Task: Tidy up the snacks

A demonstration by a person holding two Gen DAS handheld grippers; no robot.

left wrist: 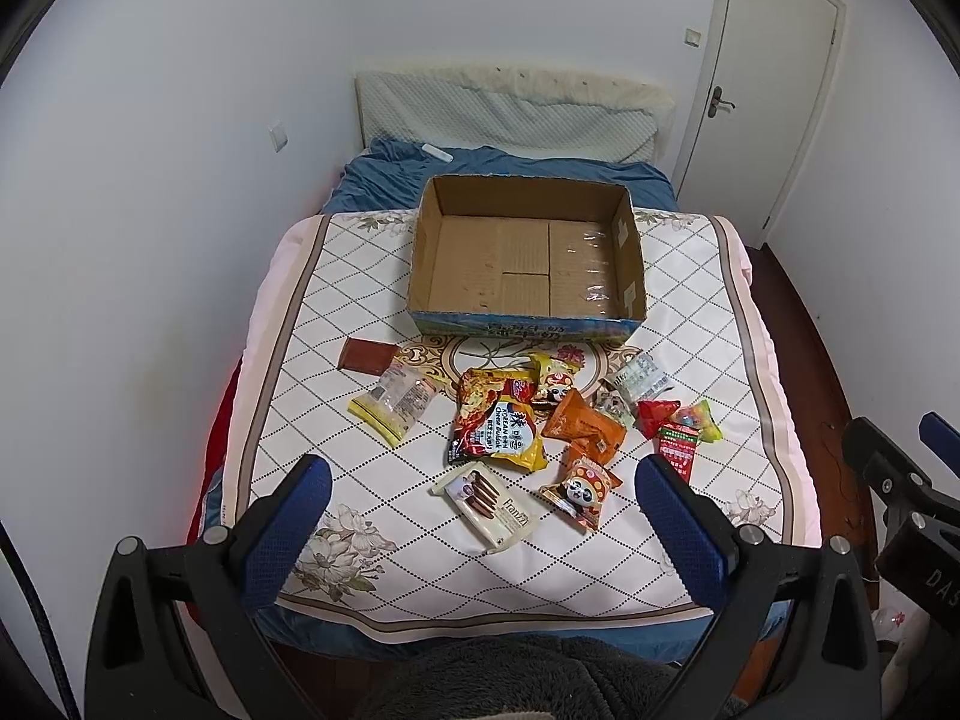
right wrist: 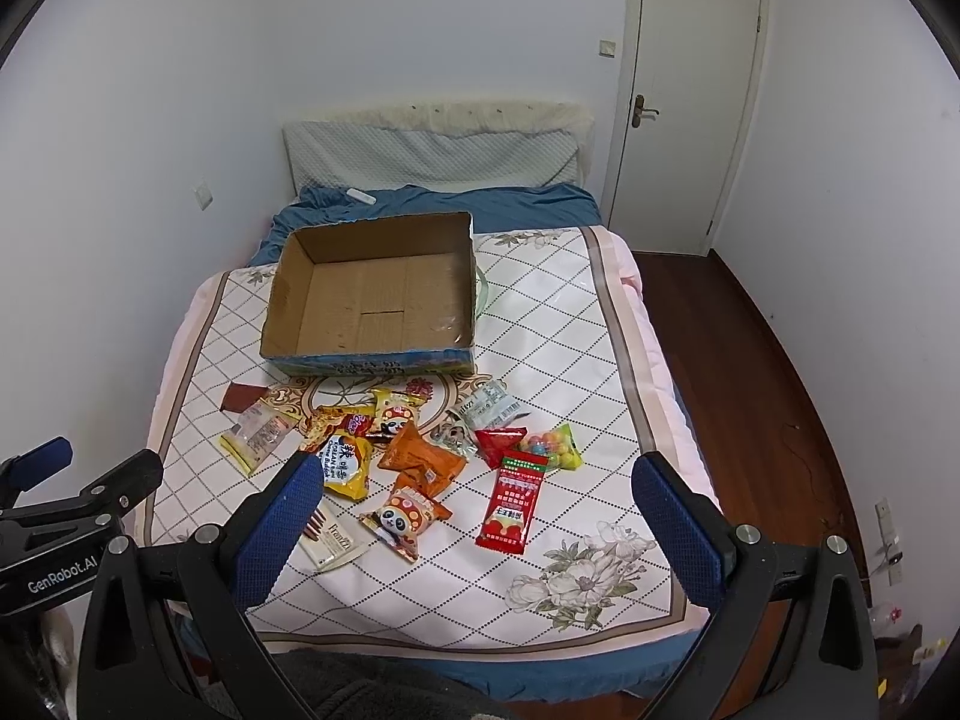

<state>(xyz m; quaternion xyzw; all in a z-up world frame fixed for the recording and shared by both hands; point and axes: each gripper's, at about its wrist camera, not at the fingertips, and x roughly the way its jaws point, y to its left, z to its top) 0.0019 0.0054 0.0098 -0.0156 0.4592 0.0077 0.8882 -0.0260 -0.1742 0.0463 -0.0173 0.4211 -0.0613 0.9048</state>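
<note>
Both claws wide, left [left wrist: 483, 495] and right [right wrist: 477, 489], holding nothing. Snacks [left wrist: 516, 432] scattered on quilt [left wrist: 690, 324] before box [left wrist: 627, 294]. Door [right wrist: 690, 90] shut.

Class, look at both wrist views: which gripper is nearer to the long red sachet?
Right. The right gripper hangs open just in front of the red sachet; the left gripper hangs open further left, by the Franzzi bar.

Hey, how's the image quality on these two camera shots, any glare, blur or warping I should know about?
Left wrist view: heavy fisheye warping, dark vignetted corners, glare on the taped floor of the cardboard box, snacks sharp. Right wrist view: same bowing, door curved, even soft light.
</note>
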